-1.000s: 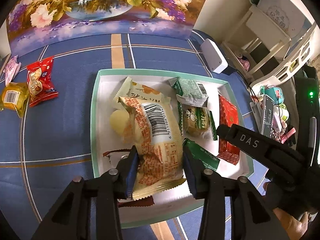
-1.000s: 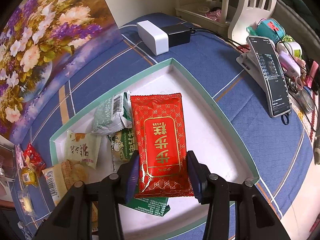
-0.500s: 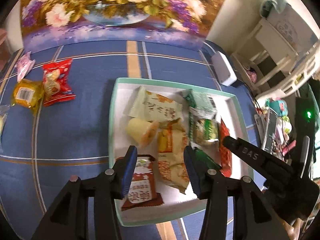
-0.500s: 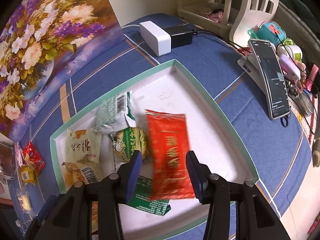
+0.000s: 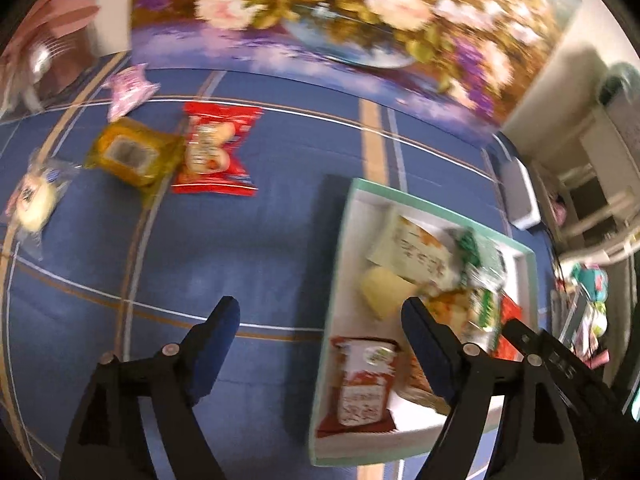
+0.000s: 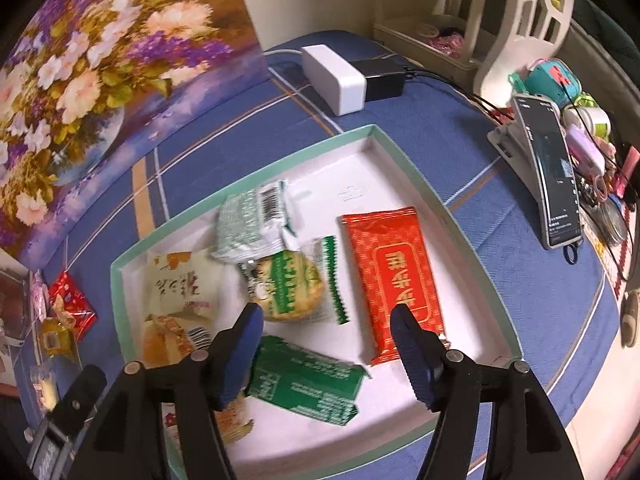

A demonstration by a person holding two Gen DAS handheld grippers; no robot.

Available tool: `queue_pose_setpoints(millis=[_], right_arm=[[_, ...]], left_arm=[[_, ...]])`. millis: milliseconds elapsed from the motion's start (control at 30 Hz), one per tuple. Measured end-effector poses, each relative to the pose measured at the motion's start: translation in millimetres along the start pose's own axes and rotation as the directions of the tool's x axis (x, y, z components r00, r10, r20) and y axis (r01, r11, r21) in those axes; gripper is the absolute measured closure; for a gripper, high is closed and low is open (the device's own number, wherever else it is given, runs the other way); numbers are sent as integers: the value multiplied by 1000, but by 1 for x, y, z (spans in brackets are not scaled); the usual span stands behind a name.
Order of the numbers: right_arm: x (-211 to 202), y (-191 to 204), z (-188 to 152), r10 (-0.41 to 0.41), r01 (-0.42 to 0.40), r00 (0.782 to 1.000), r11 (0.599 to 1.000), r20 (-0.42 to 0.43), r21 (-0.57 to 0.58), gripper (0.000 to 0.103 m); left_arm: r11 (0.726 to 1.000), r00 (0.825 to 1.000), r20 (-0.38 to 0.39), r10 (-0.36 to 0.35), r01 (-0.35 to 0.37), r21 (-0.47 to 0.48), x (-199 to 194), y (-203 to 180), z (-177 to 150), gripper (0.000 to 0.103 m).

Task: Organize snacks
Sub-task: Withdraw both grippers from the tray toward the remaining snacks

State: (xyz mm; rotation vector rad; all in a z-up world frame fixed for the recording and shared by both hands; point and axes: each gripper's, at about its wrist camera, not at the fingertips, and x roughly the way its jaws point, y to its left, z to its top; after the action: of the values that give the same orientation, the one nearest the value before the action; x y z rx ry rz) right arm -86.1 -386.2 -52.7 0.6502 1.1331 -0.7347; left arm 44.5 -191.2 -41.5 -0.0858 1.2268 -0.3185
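The step in hand looks like a release followed by the next fetch: both grippers are letting go over the tray, and loose snacks wait on the blue cloth of the surface.

Nearest in the right wrist view, the right gripper [image 6: 326, 344] has its jaws opening with nothing pinched between them. The red packet [image 6: 394, 276] lies flat on the tray floor beside the right-hand pad, at about 1 o'clock from the gripper, and the dark green packet [image 6: 306, 382] lies just under the left-hand pad. To finish well, this gripper should lift straight up so neither pad drags a wrapper along.

The left gripper [image 5: 320, 344] also has its jaws opening, wide and empty; between them shows bare cloth and the near-left wall of the tray [image 5: 338, 264]. A red-and-white packet [image 5: 366, 384] sits inside that corner.

Farther out, at about 10 to 11 o'clock from the left gripper, lie the snacks not yet gathered: a red pouch [image 5: 214, 152], a yellow packet [image 5: 130, 154] touching it, a pink one [image 5: 128, 90] beyond, and a pale clear-wrapped one [image 5: 34, 196] at the far left. The red pouch is closest; I would approach it from above, jaws straddling its narrow width, closing only once both pads are low enough to catch the wrapper.
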Motion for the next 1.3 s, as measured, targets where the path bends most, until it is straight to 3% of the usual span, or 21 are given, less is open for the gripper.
queue_pose_setpoints(millis=[133,200,533,700,1000,1300], right_arm=[[-7,18,-4,7,-6,1000,999,15,-45,30],[-12,30,-6,20,-18,1000,997,25,-70,22],[-22,79,-21,73,-66,997,980,34,-187,18],[-28,99,-29,101,-88,994,968,43,-234,0],[-37,140,-40,167,-149,985,935,30,-322,0],[-42,163,-52,203,-177,979,914,33,-365,0]], left_arm=[[997,997,35,73,-72,-25,-2,18,6,14],[993,991,61,119,-118,-30,-5,27,9,8],[967,968,106,226,-210,-141,-22,88,26,7],[947,956,115,270,-242,-212,-34,125,35,7],[907,922,120,368,-328,-263,-54,178,38,7],[900,925,124,359,-308,-310,-71,215,37,7]])
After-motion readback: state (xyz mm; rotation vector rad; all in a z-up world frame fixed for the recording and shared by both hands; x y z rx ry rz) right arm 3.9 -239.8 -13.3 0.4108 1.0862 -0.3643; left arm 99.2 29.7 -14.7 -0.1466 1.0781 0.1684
